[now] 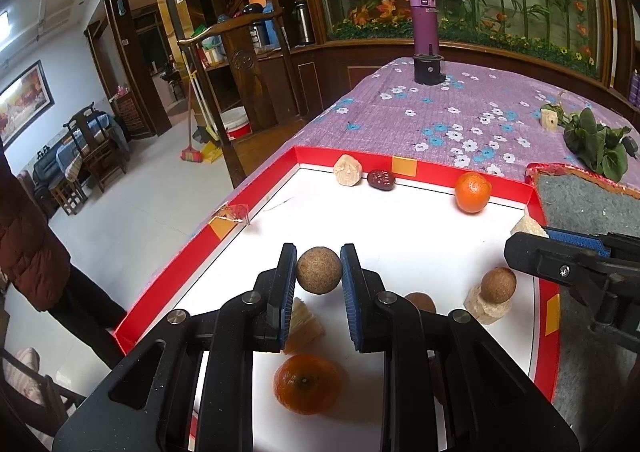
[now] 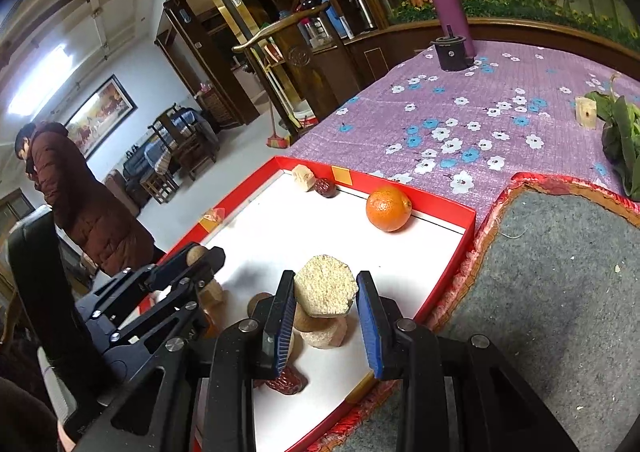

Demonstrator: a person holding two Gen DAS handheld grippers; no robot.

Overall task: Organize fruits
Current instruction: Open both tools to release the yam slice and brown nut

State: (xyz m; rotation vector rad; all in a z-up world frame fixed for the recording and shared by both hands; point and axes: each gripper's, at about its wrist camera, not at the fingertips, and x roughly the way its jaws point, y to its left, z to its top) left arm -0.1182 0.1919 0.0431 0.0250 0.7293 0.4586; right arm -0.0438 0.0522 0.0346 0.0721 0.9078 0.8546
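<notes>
You are clamping a brown ball [image 1: 319, 270] in your left gripper [image 1: 319, 272] above the red tray [image 1: 256, 187], ready for sorting. Your right gripper [image 2: 325, 292] is pinching a pale hexagonal block [image 2: 325, 286], lifted clear of the pile below.

Hidden or cut off:
- Brown ball [image 1: 420, 302], near middle of tray: only its top shows behind the left gripper [image 1: 319, 272].
- Beige block [image 1: 527, 226], right tray edge: mostly covered by the right gripper [image 2: 325, 290].
- Date [image 2: 286, 380], near side: partly under that gripper's left finger.
- Leafy greens [image 2: 624, 139], far right: cut by the frame.
</notes>
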